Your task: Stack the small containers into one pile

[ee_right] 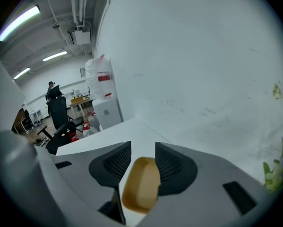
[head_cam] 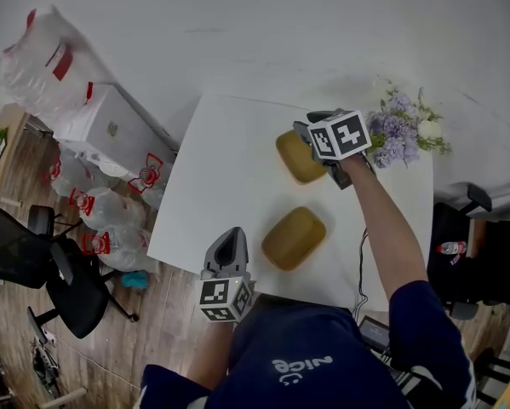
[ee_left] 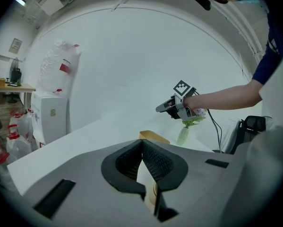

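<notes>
Head view: brown container (head_cam: 294, 237) on white table (head_cam: 229, 186); wood floor (head_cam: 152, 339).

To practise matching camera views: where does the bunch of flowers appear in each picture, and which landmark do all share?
Head view: flowers upper right.
Left gripper view: flowers right of centre, in a pale vase.
Right gripper view: only leaves, at the right edge.
Shared landmark: the white cabinet topped by a plastic bag.

On the table (head_cam: 229, 177), the far container (head_cam: 295, 160) sits toward the far edge and the near container (head_cam: 294, 237) toward the near edge, well apart. Flowers (head_cam: 403, 130) stand at the far right corner.
</notes>
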### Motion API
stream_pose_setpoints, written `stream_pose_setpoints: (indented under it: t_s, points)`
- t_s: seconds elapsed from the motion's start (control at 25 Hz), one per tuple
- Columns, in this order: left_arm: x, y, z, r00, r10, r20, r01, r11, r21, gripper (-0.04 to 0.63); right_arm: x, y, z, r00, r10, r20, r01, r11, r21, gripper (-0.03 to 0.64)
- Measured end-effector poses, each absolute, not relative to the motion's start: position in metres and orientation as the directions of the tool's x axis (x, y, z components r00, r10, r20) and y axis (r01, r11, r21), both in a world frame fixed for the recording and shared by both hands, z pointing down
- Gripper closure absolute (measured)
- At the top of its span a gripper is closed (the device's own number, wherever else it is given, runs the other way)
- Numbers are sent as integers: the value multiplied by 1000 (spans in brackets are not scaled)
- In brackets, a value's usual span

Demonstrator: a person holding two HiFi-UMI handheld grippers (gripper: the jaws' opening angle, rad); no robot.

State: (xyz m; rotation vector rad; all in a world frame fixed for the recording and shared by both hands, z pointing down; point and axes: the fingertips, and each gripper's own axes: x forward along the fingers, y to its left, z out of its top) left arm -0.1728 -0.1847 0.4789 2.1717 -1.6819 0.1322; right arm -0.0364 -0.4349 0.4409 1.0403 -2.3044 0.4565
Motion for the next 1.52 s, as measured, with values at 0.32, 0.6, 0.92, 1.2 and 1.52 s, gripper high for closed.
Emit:
stream_pose_setpoints:
  t_s: [0.32, 0.6, 0.92, 1.2, 1.52]
  points:
    - [-171, -198, 489, 267, -902, 338, -952, -193, 237, 577, -16, -447, 512, -479, -527, 702, -785, 616, -73, 442]
    - [-163, -211, 495, 263, -894, 364, -954, -185, 235, 577, 9, -458, 549, -444, -480, 757, -792, 604, -82, 442]
    - [-157, -224, 500, 258, -886, 385, -958, -183, 221, 577, 20, -464, 581, -428, -431, 794, -794, 600, -101, 442]
    - [-155, -229, 492, 254, -893, 371, -959, -184, 214, 577, 23, -463, 597, -413, -392, 822, -791, 602, -110, 442]
    - [-162, -229, 488, 239, -903, 358, -963, -173, 206, 577, 23, -460, 609, -361, -375, 854, -796, 601, -72, 486]
